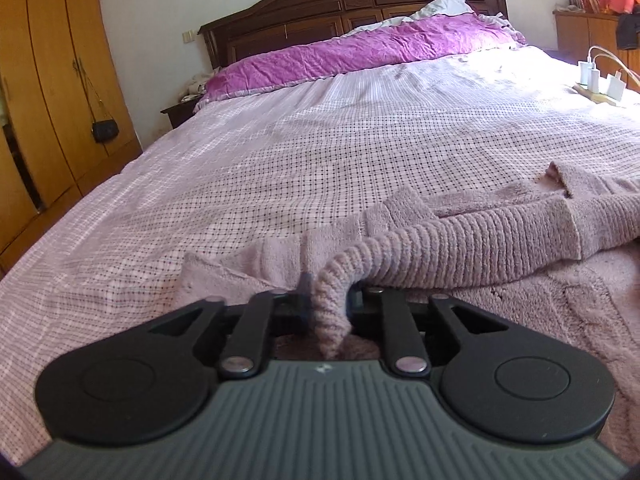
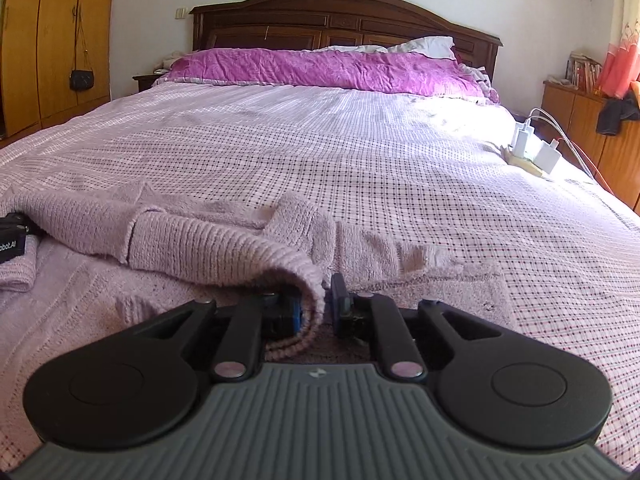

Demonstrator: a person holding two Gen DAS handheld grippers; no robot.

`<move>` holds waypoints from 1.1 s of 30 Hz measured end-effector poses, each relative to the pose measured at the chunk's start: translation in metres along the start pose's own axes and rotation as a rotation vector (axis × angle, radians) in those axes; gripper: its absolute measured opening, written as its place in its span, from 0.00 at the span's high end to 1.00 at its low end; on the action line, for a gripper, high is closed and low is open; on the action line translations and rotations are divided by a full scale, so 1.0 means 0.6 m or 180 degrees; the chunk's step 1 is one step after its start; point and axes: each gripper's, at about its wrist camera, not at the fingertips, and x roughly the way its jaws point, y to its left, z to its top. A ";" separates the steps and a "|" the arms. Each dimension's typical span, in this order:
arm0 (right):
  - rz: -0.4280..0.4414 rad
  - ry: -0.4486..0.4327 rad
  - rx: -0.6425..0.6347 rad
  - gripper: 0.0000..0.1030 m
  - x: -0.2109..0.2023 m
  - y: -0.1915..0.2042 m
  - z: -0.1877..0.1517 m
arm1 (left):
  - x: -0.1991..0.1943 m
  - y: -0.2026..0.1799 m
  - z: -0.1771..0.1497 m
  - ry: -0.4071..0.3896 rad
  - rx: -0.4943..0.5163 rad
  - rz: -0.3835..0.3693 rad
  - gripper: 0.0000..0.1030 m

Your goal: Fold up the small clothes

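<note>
A fuzzy mauve knit sweater lies spread on the checked bedspread, with its ribbed hem band folded over the body. My left gripper is shut on the left end of that ribbed band, which bunches up between the fingers. In the right wrist view the same sweater stretches to the left, and my right gripper is shut on the right end of the ribbed band. The left gripper's black body shows at the far left edge, under the cloth.
A purple pillow and dark wooden headboard are at the far end. White chargers with cables lie on the bed's right edge. A wooden wardrobe with a small black bag stands left; a wooden cabinet stands right.
</note>
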 end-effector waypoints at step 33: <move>0.0418 -0.0046 -0.0591 0.38 -0.134 0.032 -0.046 | -0.081 -0.031 -0.042 -0.0139 0.0588 -0.0532 0.44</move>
